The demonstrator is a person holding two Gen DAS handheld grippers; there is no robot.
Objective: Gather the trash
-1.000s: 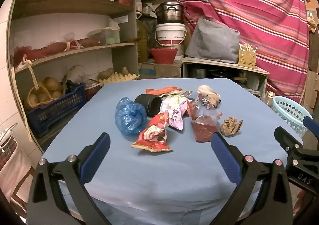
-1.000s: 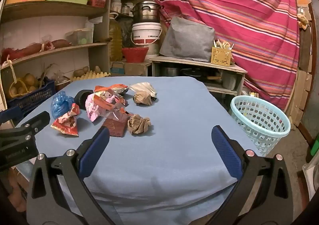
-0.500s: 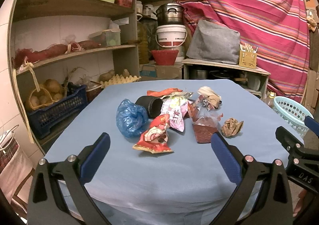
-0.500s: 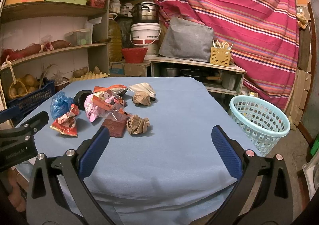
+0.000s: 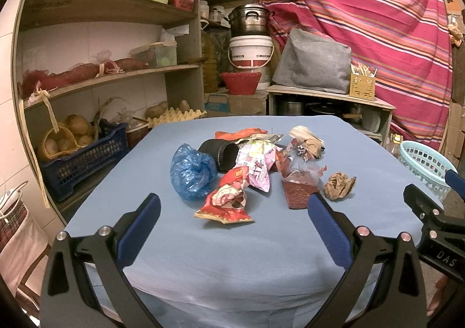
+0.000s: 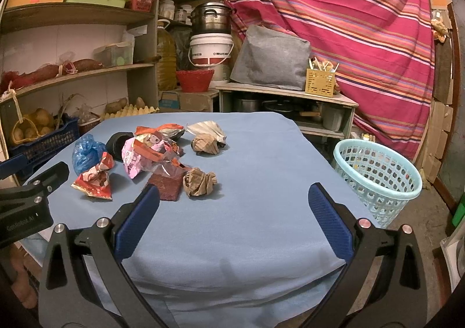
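A pile of trash lies on the blue-covered table (image 5: 232, 255): a blue plastic bag (image 5: 191, 172), a red snack wrapper (image 5: 228, 200), a pink wrapper (image 5: 255, 166), a black cup on its side (image 5: 221, 152), a dark red pouch (image 5: 298, 192) and a crumpled brown paper ball (image 5: 338, 185). In the right wrist view the paper ball (image 6: 199, 181) lies nearest, the red wrapper (image 6: 94, 179) further left. My left gripper (image 5: 232, 229) is open and empty, short of the red wrapper. My right gripper (image 6: 232, 226) is open and empty over the table's near edge. A light blue basket (image 6: 377, 179) stands on the floor to the right.
Wooden shelves (image 5: 101, 78) with boxes, potatoes and a blue crate (image 5: 84, 159) stand to the left. A low bench with pots, a white bucket (image 5: 251, 51) and a grey bag (image 5: 314, 63) is behind the table. A striped red cloth (image 6: 348, 22) hangs at the back.
Both grippers have shifted only slightly; the left view has edged a little closer to the trash pile. Nothing was grasped or moved.
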